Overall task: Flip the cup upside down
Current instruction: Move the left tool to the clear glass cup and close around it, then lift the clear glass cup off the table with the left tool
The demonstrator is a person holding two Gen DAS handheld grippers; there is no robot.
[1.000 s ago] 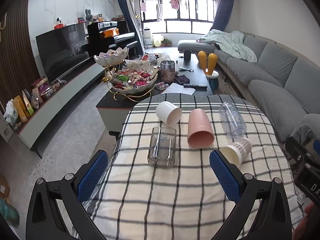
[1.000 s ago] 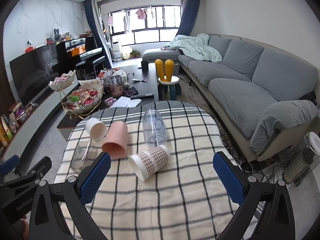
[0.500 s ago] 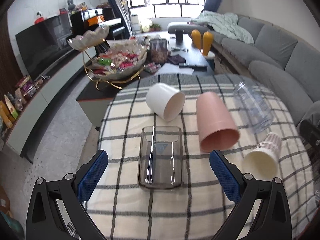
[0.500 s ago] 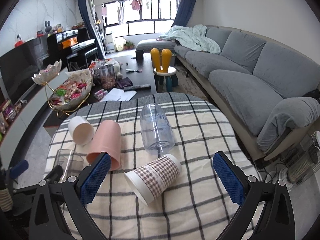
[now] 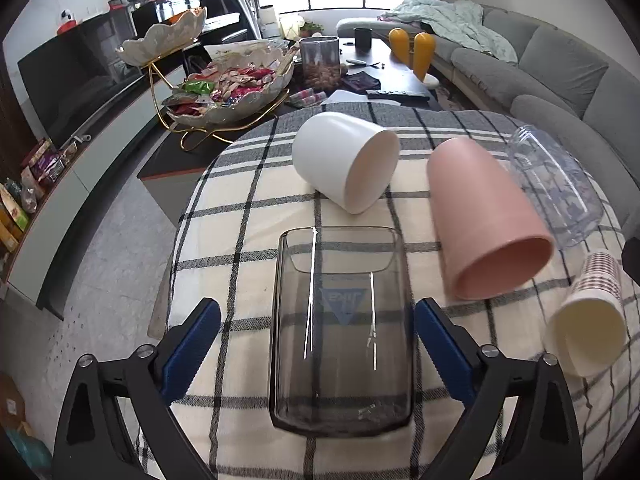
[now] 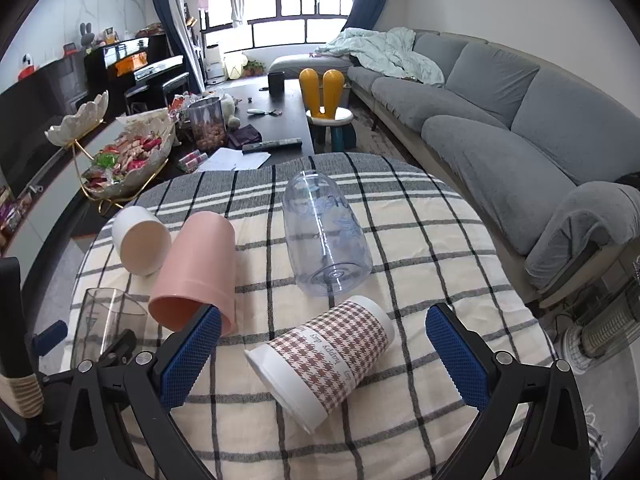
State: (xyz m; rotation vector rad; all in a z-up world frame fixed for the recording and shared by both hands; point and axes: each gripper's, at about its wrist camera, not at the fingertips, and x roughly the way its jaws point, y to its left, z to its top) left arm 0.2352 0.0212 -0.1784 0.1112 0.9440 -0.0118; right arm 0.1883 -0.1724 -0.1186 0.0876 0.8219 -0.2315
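Observation:
Several cups lie on their sides on a checked tablecloth. A smoky clear square glass [image 5: 342,332] lies between the open fingers of my left gripper [image 5: 318,344], its mouth toward me. Beyond it lie a white cup [image 5: 344,162], a pink cup [image 5: 486,220], a clear plastic cup [image 5: 552,184] and a houndstooth paper cup [image 5: 588,316]. My right gripper [image 6: 320,354] is open around the paper cup [image 6: 328,360]. The pink cup [image 6: 196,272], clear plastic cup [image 6: 326,236], white cup [image 6: 140,240] and smoky glass [image 6: 100,320] also show there.
The round table's edge [image 5: 180,240] drops to the floor on the left. Behind stand a coffee table with a snack bowl [image 5: 228,88] and a jar [image 6: 206,124]. A grey sofa [image 6: 500,120] runs along the right. A heater [image 6: 608,324] stands at lower right.
My left gripper has moved forward and down until the smoky glass lies between its fingers. My right gripper has moved forward around the paper cup. The cups have not moved.

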